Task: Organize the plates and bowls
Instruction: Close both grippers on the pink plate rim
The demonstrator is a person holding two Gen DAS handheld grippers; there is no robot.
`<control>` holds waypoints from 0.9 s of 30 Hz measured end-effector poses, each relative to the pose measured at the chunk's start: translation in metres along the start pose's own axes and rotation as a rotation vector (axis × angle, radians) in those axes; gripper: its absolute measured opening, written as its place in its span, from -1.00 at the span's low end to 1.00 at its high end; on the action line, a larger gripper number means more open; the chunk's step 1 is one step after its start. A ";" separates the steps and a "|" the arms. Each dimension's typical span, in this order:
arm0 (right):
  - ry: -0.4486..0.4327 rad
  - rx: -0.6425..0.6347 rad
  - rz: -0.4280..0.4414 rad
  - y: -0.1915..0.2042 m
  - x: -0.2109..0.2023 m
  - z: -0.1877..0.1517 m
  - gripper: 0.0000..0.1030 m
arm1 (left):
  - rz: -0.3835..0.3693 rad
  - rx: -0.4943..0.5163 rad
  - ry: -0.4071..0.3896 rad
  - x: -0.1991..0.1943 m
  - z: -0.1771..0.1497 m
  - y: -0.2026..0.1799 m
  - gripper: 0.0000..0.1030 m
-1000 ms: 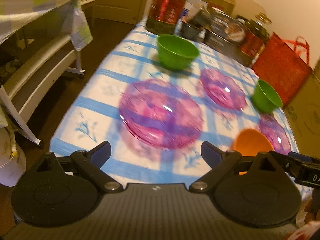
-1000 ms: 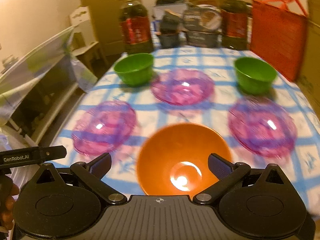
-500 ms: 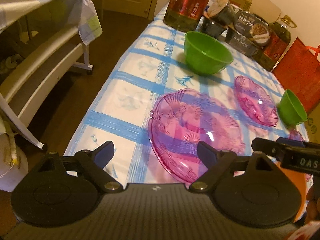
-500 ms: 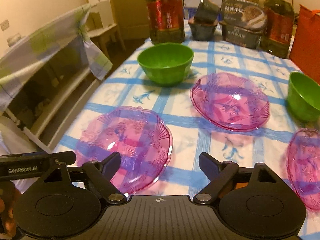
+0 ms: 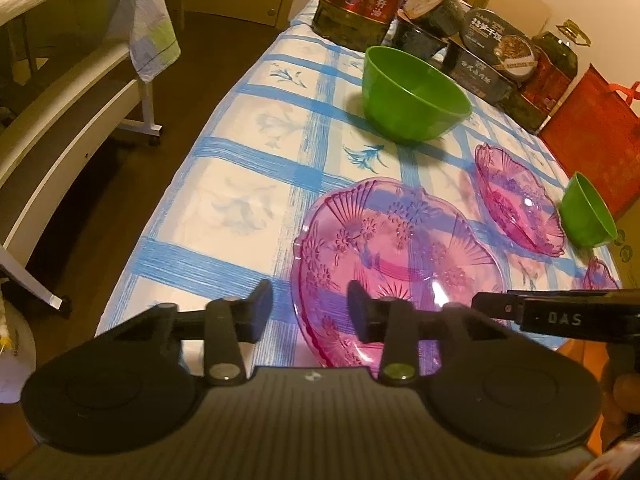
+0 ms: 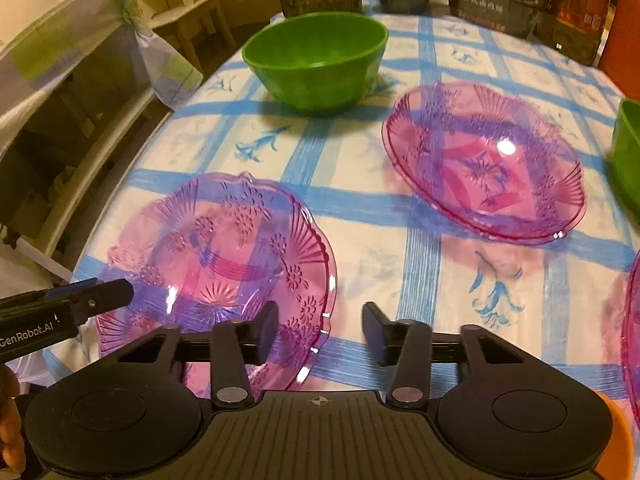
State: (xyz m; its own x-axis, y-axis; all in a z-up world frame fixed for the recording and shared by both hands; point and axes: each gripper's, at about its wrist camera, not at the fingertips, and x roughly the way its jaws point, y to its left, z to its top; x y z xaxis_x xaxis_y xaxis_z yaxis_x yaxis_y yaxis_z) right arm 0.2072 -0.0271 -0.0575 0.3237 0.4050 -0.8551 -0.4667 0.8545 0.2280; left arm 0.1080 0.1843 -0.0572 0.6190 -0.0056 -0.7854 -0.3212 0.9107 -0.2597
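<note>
Both the left gripper (image 5: pixel 310 308) and right gripper (image 6: pixel 320 330) hover, jaws apart (nothing held), at the near pink plate (image 5: pixel 396 264), lower centre.

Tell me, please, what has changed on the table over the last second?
Both tools have moved forward and left, to the near pink plate. The left tool now straddles its left rim, jaws narrowed but not gripping; the right tool hangs open at its right rim. The orange bowl has dropped nearly out of view. No dish has moved.
</note>
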 end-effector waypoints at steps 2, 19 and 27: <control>0.010 0.007 0.009 -0.001 0.003 0.000 -0.33 | 0.000 0.008 0.000 0.001 0.000 -0.001 -0.47; -0.063 0.032 0.030 -0.004 -0.035 0.000 -0.66 | 0.016 0.090 -0.059 -0.033 0.012 -0.029 -0.68; -0.109 0.068 0.018 -0.020 -0.060 0.007 -0.66 | -0.001 0.134 -0.072 -0.040 0.025 -0.058 -0.68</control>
State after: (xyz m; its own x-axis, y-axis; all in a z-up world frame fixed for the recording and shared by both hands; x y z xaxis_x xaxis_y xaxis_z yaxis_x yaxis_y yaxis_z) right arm 0.2028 -0.0667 -0.0075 0.4050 0.4500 -0.7959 -0.4172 0.8655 0.2771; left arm 0.1203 0.1419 0.0034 0.6702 0.0190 -0.7419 -0.2251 0.9578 -0.1788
